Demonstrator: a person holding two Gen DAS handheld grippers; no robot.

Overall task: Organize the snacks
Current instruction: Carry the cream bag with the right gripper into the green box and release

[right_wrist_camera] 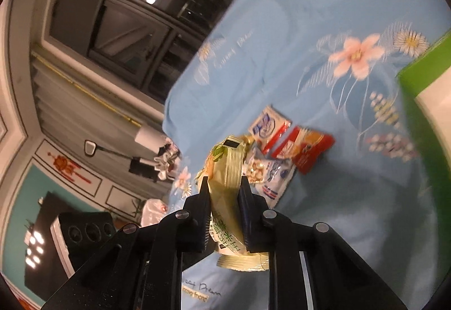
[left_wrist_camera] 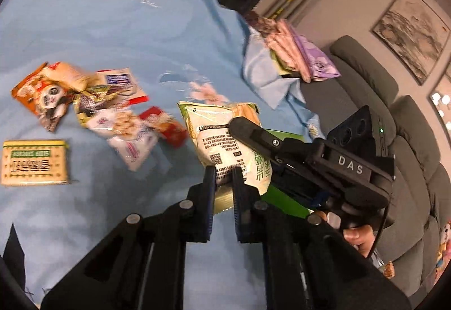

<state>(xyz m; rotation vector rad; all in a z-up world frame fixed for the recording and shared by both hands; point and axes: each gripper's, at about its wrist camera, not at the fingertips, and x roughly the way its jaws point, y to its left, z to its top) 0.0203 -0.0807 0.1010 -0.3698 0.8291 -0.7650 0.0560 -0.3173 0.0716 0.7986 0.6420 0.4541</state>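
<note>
Snack bag (left_wrist_camera: 225, 141) beside green box (left_wrist_camera: 282, 197).

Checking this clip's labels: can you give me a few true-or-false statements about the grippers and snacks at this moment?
1. Both grippers clamp the same pale green snack bag. True; left gripper, right gripper.
2. The cloth is red. False; light blue with flowers.
3. A yellow-green biscuit pack lies apart from the snack pile. True.
4. The right gripper is empty. False; it pinches the bag.
</note>
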